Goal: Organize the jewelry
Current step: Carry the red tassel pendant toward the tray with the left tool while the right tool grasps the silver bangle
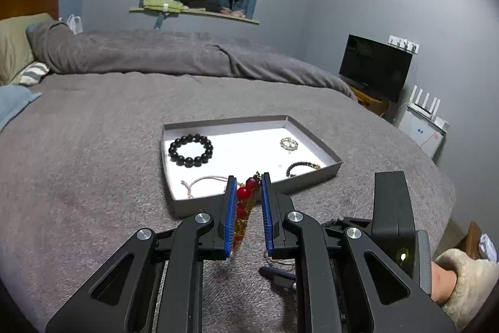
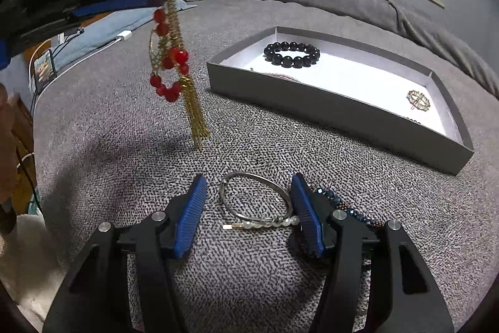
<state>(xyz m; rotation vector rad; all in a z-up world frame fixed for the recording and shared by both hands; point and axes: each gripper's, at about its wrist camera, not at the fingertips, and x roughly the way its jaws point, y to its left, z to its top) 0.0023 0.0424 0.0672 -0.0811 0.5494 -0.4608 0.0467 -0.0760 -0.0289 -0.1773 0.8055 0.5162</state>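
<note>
Between my left hand-held gripper's (image 1: pixel 247 186) blue pads hangs the red-bead and gold-chain tassel piece (image 2: pixel 173 64), pinched near its top, dangling clear of the grey bed cover (image 2: pixel 124 130), just short of the near wall of the shallow grey cardboard tray with white lining (image 2: pixel 312 102). Jaws are nearly closed on it; the tassel tip hangs just above the cover, not touching as far as I can tell.

Already in the tray: black round-bead bracelet (image 1: pixel 190 150) at the far left, small silver-gold openwork clip (image 1: pixel 289 144) on the right, dark beaded bracelet with a gold section (image 1: pixel 302 167) at the near right, pale pink cord bracelet (image 1: pixel 202 181) at the near left. Four pieces sorted, I'd say.

Left on the bed: thin silver wire bangle with small pearls (image 2: pixel 257 202) lying flat between the fingers of my right hand-held gripper (image 2: pixel 249 208), which is wide open and holds nothing; its right pad sits touching or just beside the bangle's edge, can't tell which. Dark blue faceted bead strand (image 2: pixel 340 202) lies just right of that, partly hidden behind the right finger.

My read: past halfway. The red piece needs carrying over the tray wall and releasing, then the bangle, then the blue strand. Whether more lies out of view, can't say.
</note>
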